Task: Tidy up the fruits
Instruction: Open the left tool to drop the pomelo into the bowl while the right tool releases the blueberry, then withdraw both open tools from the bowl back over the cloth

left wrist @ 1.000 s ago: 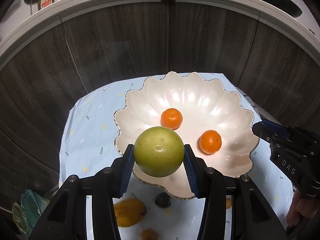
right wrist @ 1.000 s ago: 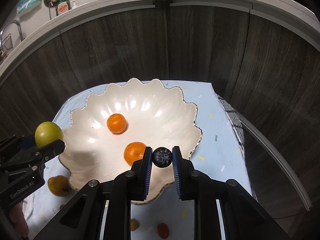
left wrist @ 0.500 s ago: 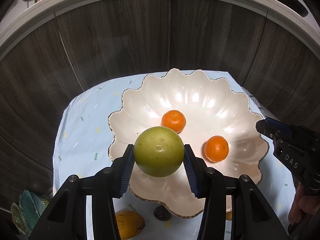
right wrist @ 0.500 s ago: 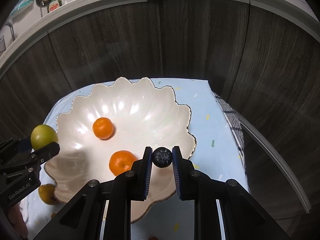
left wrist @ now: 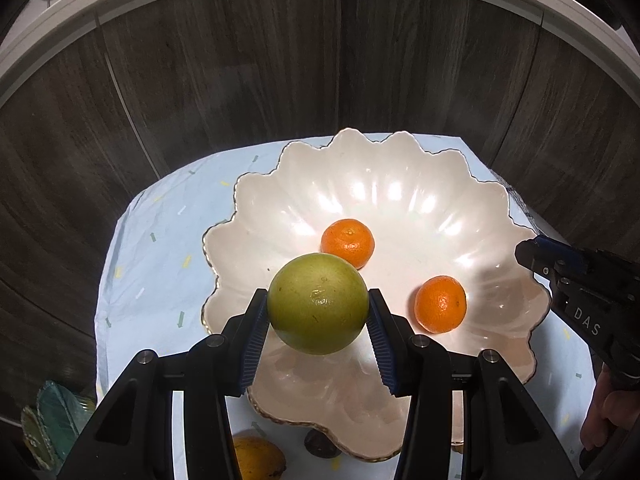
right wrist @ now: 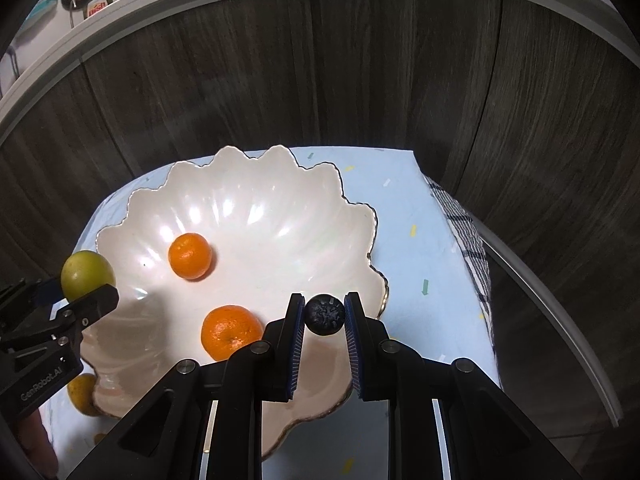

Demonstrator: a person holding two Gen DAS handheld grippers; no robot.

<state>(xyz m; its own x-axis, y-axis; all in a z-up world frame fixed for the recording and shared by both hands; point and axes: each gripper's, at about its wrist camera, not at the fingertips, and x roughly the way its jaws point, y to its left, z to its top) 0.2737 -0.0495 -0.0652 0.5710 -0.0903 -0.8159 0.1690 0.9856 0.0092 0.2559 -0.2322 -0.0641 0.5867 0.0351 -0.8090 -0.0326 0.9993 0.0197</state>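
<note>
Green fruit pinched by left gripper — right gripper pinches dark berry.

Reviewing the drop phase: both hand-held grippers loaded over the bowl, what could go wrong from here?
1. The green fruit, released by the left hand-held gripper, may roll into the two oranges.
2. The small dark fruit in the right hand-held gripper hangs near the bowl's scalloped rim; it might bounce out onto the cloth.

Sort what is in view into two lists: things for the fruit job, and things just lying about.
For the job: green fruit in left claw; dark fruit in right claw; two oranges; scalloped bowl; yellow fruit.

Lying about: checked cloth; dish soap bottle.
</note>
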